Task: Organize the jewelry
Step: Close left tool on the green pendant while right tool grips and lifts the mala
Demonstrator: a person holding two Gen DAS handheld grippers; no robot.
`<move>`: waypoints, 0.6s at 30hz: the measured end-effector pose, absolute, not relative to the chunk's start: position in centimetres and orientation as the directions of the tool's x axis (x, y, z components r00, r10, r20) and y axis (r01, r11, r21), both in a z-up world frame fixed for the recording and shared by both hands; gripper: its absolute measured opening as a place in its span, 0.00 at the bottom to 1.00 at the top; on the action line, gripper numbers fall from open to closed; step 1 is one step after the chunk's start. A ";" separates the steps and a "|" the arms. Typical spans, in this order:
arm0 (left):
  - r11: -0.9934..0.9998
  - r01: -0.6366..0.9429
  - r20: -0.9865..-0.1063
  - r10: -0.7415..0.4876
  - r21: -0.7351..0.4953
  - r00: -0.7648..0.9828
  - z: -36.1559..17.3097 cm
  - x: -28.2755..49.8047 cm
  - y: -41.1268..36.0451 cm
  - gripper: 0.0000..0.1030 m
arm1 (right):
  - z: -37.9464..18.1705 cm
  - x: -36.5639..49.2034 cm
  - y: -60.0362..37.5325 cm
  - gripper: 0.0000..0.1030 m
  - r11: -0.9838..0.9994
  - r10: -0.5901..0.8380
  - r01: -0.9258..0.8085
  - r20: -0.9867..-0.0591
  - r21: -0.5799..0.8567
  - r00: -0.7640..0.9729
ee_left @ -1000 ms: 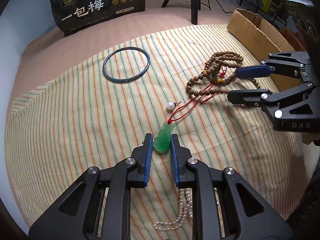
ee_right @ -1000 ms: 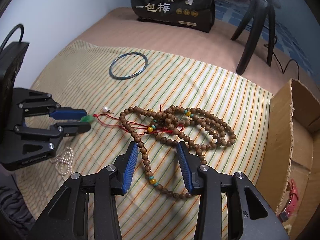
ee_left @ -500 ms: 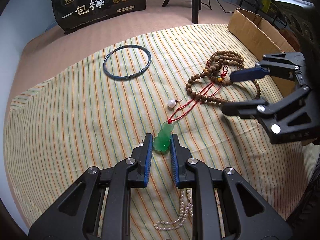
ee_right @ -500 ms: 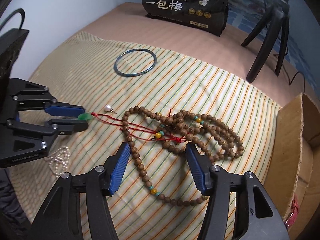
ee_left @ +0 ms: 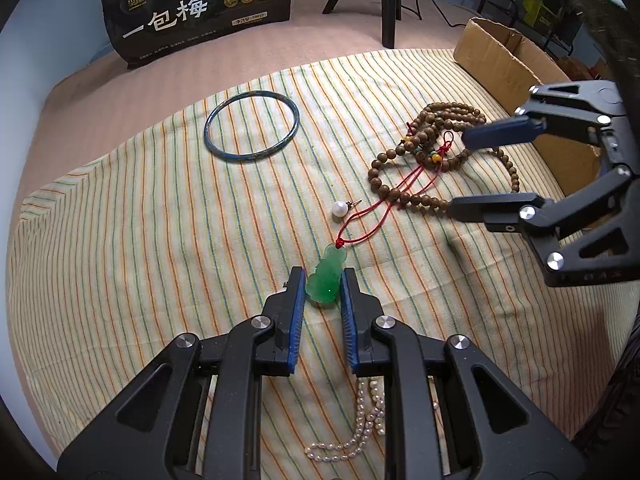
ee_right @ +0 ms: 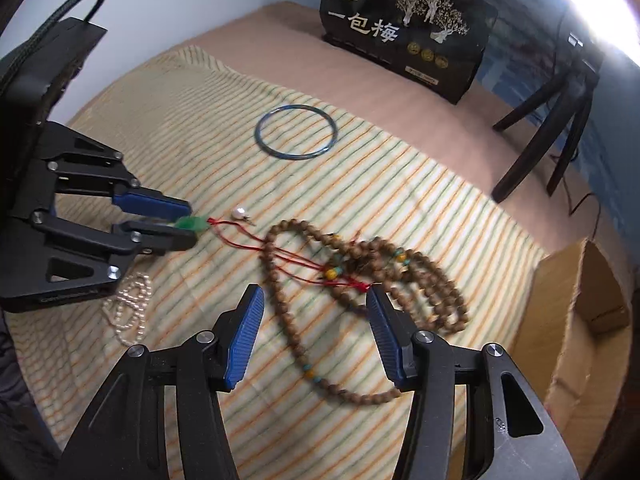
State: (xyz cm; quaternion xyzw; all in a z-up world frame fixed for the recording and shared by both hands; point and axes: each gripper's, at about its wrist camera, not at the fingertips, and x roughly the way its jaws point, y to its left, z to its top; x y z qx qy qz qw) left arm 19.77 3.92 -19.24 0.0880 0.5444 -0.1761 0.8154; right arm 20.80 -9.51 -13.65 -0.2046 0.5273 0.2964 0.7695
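My left gripper (ee_left: 323,280) is shut on a green jade pendant (ee_left: 326,278), low over the striped cloth (ee_left: 120,240). Its red cord (ee_left: 384,204) runs to a pile of brown wooden beads (ee_left: 432,156). My right gripper (ee_right: 314,308) is wide open above the beads (ee_right: 360,268), jaws on either side of the pile, touching nothing. In the right wrist view the left gripper (ee_right: 188,224) holds the pendant (ee_right: 191,223). A single pearl earring (ee_left: 340,210), a blue bangle (ee_left: 252,126) and a white pearl strand (ee_left: 360,420) lie on the cloth.
An open cardboard box (ee_left: 516,60) stands at the cloth's right edge, also in the right wrist view (ee_right: 580,312). A black snack bag (ee_left: 192,8) and black tripod legs (ee_left: 388,0) stand behind the cloth on the tan surface.
My right gripper has opened wider and lifted back above the beads. My left gripper stays shut on the pendant, barely moved.
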 end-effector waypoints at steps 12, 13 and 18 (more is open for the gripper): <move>0.922 0.382 -0.919 -0.197 -0.056 0.341 -19.2 20.0 3.9 0.16 | -15.8 22.6 -8.3 0.64 0.726 0.220 -0.686 -0.962 0.050 0.163; 0.923 0.380 -0.919 -0.200 -0.061 0.339 -19.2 20.1 4.0 0.16 | -15.9 22.6 -8.1 0.64 0.718 0.209 -0.695 -0.964 0.037 0.166; 0.931 0.352 -0.915 -0.222 -0.097 0.336 -18.8 20.5 4.5 0.16 | -15.8 22.8 -8.2 0.34 0.721 0.178 -0.693 -0.966 -0.002 0.189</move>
